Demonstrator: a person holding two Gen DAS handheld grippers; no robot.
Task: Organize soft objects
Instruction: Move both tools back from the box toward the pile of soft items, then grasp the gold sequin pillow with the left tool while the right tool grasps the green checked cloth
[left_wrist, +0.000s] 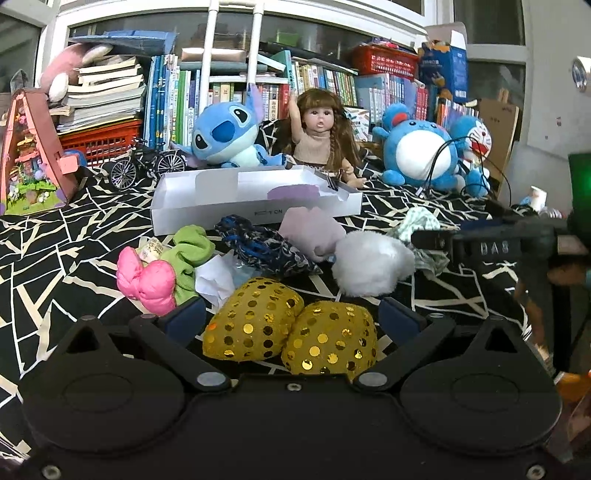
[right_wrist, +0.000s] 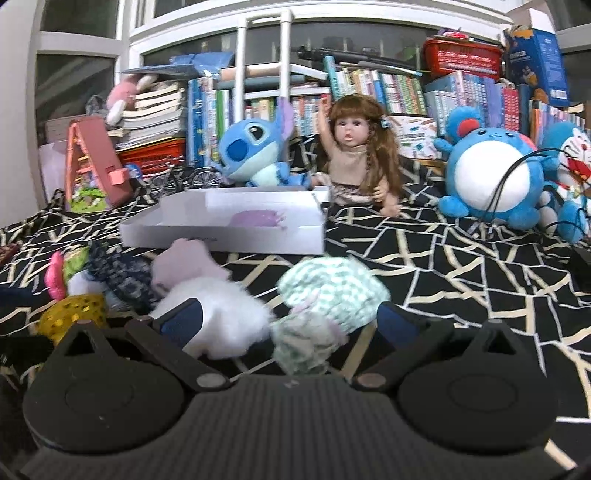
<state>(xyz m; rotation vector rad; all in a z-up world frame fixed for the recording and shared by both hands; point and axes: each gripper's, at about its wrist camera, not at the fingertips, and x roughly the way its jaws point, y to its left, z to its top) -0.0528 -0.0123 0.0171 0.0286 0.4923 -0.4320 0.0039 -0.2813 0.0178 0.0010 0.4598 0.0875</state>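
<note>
You've barely begun: only a purple piece (left_wrist: 293, 192) lies in the white box (left_wrist: 207, 218), the pile stays on the patterned cloth, and both grippers' fingers gape empty around the gold sequinned pads (left_wrist: 291, 332) and the green knit piece (right_wrist: 328, 295).

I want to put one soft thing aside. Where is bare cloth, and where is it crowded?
Bare cloth lies right of the white box, before the round blue plush, and left of the pink bow. It is crowded between the box and the gold sequined bow.
</note>
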